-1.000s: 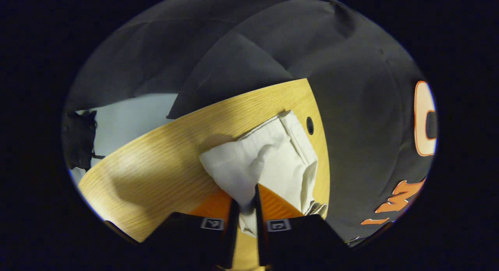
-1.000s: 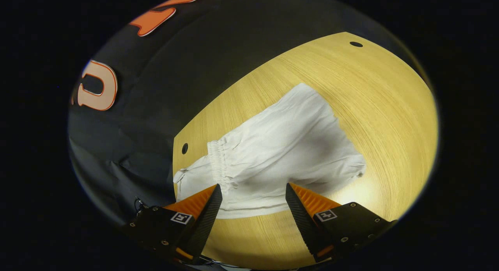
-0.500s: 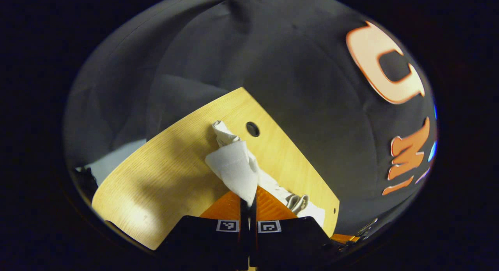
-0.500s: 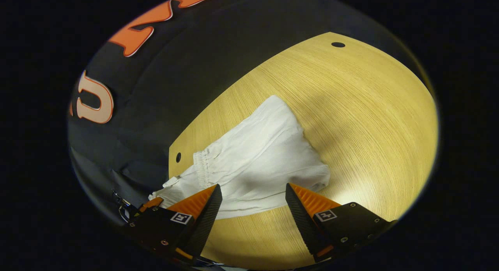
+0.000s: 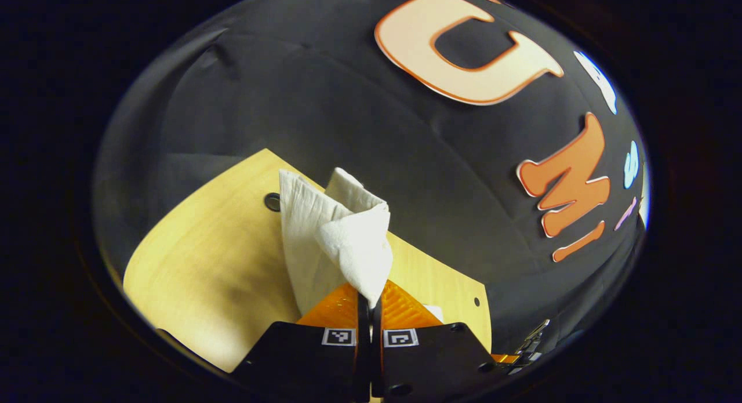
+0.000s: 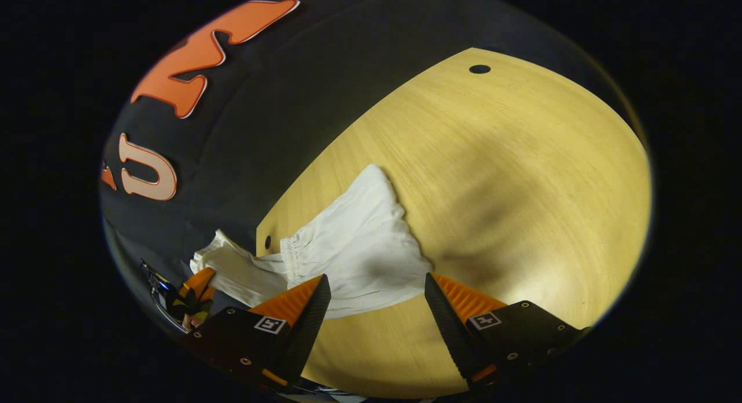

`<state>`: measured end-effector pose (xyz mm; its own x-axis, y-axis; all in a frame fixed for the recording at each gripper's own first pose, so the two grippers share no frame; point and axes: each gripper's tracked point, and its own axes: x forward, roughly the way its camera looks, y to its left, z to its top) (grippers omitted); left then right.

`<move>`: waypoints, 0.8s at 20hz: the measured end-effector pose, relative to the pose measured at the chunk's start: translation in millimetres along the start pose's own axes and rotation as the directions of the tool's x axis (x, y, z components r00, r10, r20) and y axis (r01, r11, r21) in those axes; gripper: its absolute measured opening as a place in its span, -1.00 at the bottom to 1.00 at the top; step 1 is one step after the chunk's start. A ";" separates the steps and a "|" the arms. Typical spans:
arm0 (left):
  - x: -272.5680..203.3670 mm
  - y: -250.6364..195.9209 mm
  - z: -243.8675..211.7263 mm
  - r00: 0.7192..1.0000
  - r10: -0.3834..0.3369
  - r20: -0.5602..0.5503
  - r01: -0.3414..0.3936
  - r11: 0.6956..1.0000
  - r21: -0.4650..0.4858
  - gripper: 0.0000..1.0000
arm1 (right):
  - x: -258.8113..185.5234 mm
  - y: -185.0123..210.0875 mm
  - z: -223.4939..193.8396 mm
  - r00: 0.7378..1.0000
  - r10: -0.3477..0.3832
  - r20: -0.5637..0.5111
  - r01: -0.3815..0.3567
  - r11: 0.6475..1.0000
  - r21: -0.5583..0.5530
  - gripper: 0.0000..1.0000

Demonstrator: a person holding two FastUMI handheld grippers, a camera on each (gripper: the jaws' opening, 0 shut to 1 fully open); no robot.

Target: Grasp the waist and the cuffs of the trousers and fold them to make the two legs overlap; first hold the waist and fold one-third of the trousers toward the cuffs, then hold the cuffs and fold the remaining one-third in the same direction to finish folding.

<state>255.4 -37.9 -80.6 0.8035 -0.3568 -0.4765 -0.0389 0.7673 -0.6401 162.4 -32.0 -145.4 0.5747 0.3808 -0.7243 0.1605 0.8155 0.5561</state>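
My left gripper (image 5: 369, 301) has lifted the trousers (image 6: 359, 255) off the surface (image 6: 522, 177) — jaws clamped on cloth; right gripper (image 6: 377, 287) jaws wide, idle — fold underway.

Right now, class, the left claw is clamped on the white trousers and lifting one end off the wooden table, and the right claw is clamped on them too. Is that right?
Not quite. The right claw is open, its fingers apart above the trousers, as the right gripper view shows. The left claw is indeed clamped on the cloth, lifting one end off the wooden table.
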 end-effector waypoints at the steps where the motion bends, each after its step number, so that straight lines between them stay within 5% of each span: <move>1: 8.6 -19.8 -7.0 1.000 -0.009 -0.006 0.009 1.000 0.015 -0.92 | -4.7 -7.5 6.2 1.000 0.002 0.007 -0.002 1.000 0.000 0.96; 9: 68.4 -148.2 -99.8 0.987 -0.071 -0.145 0.092 0.985 0.146 -0.92 | -29.3 -64.7 37.2 1.000 0.008 0.022 -0.009 0.999 0.038 0.97; 16: 107.3 -192.2 -199.7 0.950 -0.033 -0.310 0.124 0.953 0.278 -0.92 | -39.4 -106.8 43.7 1.000 -0.005 0.010 0.004 0.997 0.081 0.96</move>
<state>230.5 -330.0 -129.0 0.5808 -0.5296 -0.6182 0.2275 0.8348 -0.5014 157.7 -153.1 -158.4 0.5818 0.3728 -0.7228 0.2273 0.7788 0.5847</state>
